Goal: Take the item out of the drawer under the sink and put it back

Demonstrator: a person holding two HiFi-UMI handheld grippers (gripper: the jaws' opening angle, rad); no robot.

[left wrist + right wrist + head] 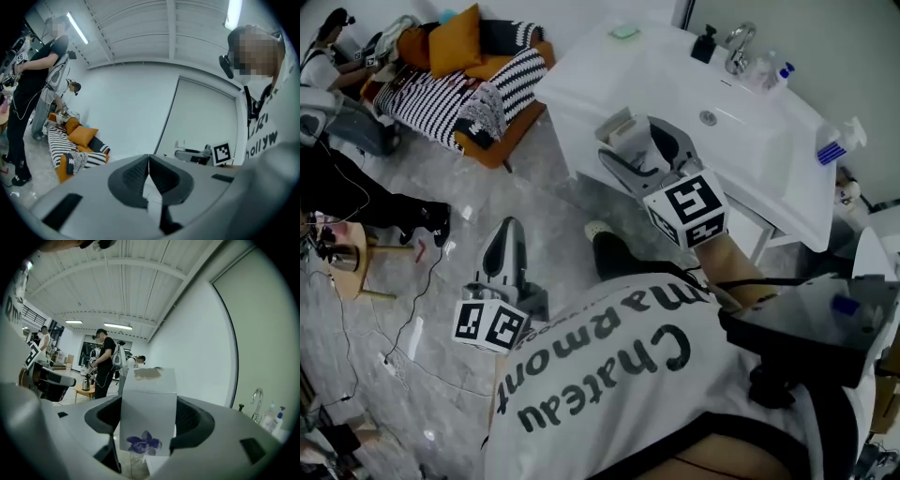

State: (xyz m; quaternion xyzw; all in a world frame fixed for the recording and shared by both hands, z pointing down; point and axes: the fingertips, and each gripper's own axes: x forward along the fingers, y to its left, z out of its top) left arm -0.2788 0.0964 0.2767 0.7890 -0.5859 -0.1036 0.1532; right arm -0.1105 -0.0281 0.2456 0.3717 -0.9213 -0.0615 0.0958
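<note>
Two tongs are in view; the right tongs (149, 423) are clamped on a white box (148, 399) with a purple flower printed on its face, one jaw against each side; the head view shows that box held up just in front of the white sink (741, 141); the left tongs (149, 164) are pressed together with nothing between them, low over the grey floor (441, 309), well apart from the sink.

Ceiling tube lights (77, 29) give even brightness; fisheye edges darken.
</note>
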